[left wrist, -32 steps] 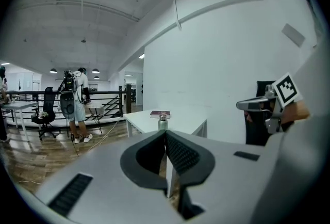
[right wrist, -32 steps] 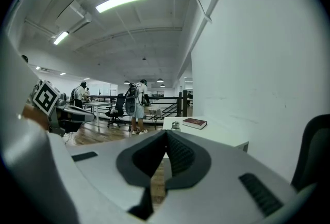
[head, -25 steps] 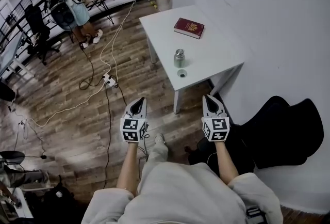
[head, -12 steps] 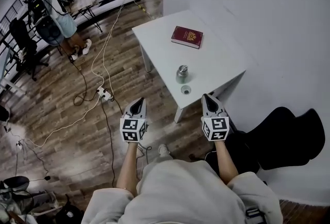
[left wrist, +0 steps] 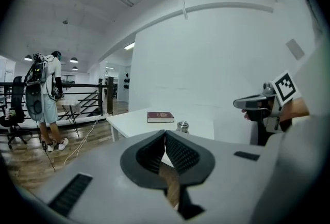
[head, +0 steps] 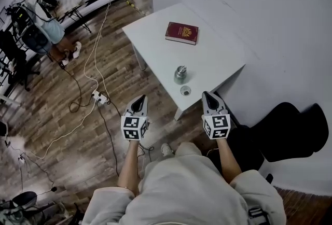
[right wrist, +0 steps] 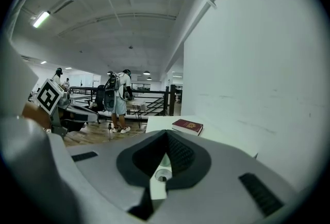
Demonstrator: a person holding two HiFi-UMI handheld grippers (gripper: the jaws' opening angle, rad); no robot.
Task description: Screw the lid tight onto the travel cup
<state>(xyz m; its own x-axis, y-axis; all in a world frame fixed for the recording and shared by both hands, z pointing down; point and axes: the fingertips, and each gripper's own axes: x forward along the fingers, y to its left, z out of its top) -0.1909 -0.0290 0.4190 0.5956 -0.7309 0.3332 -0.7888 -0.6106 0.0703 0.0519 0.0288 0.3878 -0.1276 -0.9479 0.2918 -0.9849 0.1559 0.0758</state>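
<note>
A small metal travel cup (head: 180,74) stands upright near the front edge of the white table (head: 155,42); it also shows in the left gripper view (left wrist: 182,126). Its round lid (head: 185,90) lies flat on the table just in front of the cup, and shows through the right jaws (right wrist: 162,176). My left gripper (head: 140,101) hangs shut and empty over the floor, left of the table's front corner. My right gripper (head: 208,98) is shut and empty at the table's front edge, right of the lid.
A dark red book (head: 182,32) lies further back on the table. Cables and a power strip (head: 98,97) run across the wooden floor at left. A person with a backpack (head: 32,16) stands by a railing. A black bag (head: 282,130) rests against the white wall at right.
Both grippers have come closer to the table together, still shut. The cup and lid have not moved on the table.
</note>
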